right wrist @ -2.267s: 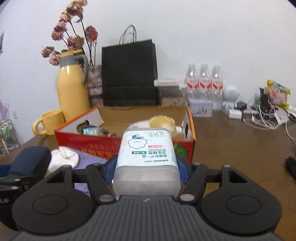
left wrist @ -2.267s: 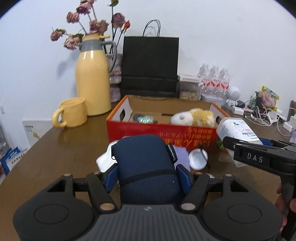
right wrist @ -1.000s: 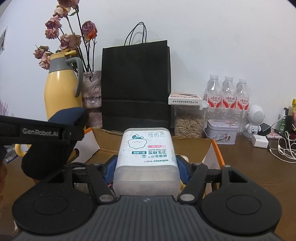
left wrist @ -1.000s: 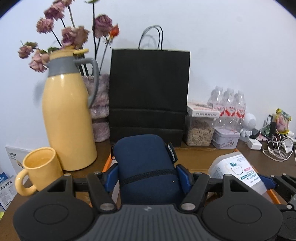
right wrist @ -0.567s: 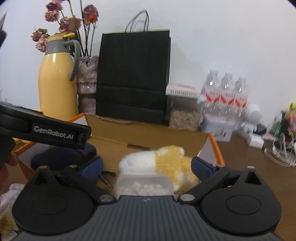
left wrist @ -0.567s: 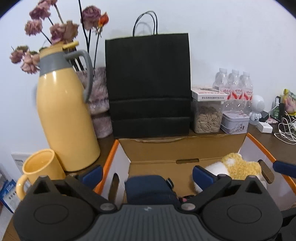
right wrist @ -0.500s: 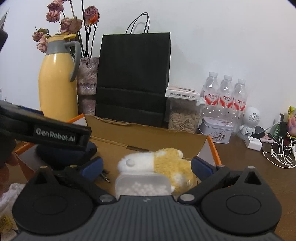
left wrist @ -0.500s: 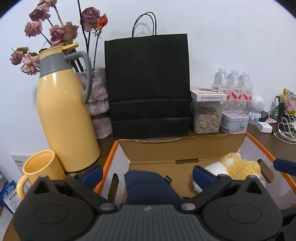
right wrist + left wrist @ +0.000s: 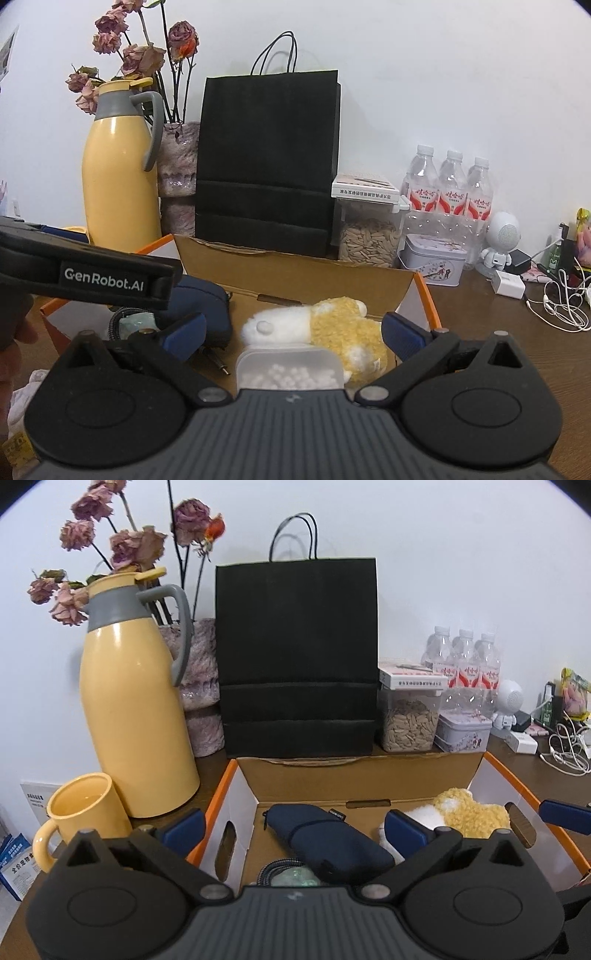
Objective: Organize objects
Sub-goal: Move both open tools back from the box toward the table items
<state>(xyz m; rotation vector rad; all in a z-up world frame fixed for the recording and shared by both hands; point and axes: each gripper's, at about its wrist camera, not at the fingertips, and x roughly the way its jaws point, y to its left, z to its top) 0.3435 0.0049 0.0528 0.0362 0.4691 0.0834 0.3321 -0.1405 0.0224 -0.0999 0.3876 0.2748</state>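
Observation:
An open cardboard box point(image 9: 354, 775) with orange edges stands in front of me; it also shows in the right wrist view point(image 9: 295, 271). A navy pouch point(image 9: 325, 834) lies inside it on the left, also seen in the right wrist view point(image 9: 199, 299). A clear cotton-bud box point(image 9: 290, 371) lies inside beside a yellow-and-white plush toy point(image 9: 332, 328) point(image 9: 465, 812). My left gripper point(image 9: 293, 829) is open and empty above the pouch. My right gripper point(image 9: 291, 332) is open and empty above the cotton-bud box.
A yellow thermos point(image 9: 136, 701) and yellow mug point(image 9: 79, 819) stand left of the box. A black paper bag point(image 9: 297, 657), a seed jar point(image 9: 410, 716), a tin point(image 9: 463, 729) and water bottles point(image 9: 461, 664) stand behind it. Cables point(image 9: 557, 299) lie at the right.
Both grippers carried their objects over the box and opened. The navy pouch and the cotton-bud box dropped into the box and now lie there.

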